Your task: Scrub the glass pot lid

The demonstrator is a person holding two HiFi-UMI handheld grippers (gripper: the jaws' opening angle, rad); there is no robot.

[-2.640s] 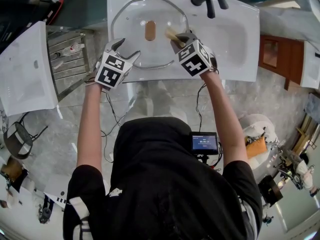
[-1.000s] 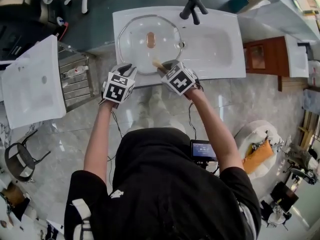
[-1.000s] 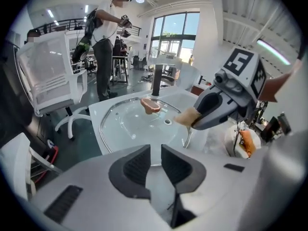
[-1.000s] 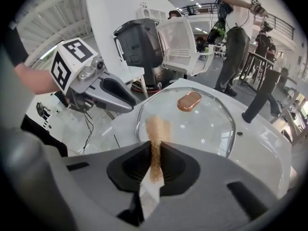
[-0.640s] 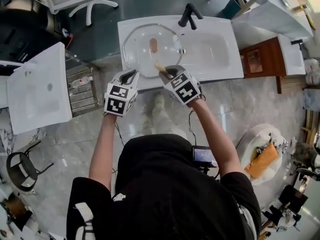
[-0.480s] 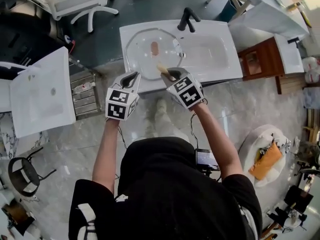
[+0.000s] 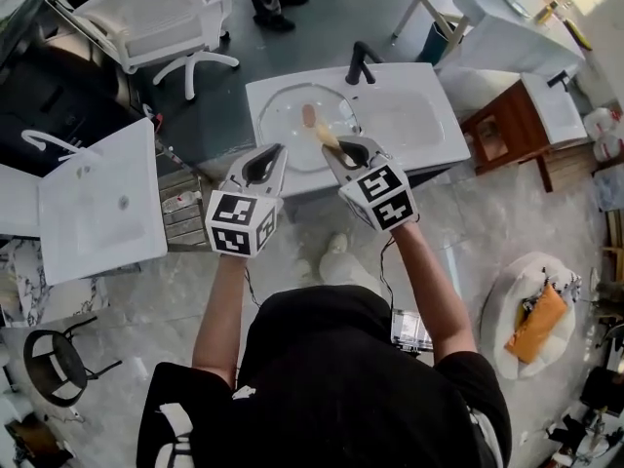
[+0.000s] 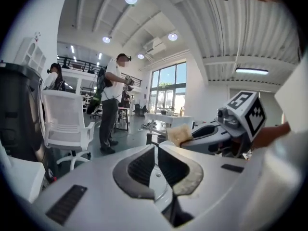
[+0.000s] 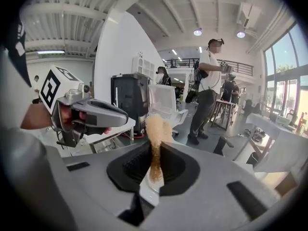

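Observation:
The glass pot lid with its wooden knob lies flat in the left part of the white sink, far below both grippers. My left gripper is raised high above the sink's front edge, its jaws shut with nothing between them. My right gripper hangs beside it at the same height, shut on a tan sponge that sticks out past the jaws. Neither gripper touches the lid.
A black faucet stands at the sink's back edge. A second white basin lies at the left, a white chair behind it, a wooden cabinet at the right. A person stands across the room.
Both grippers have risen from the sink's front edge toward the camera, side by side. The sponge stays in the right gripper. The lid stays in the sink.

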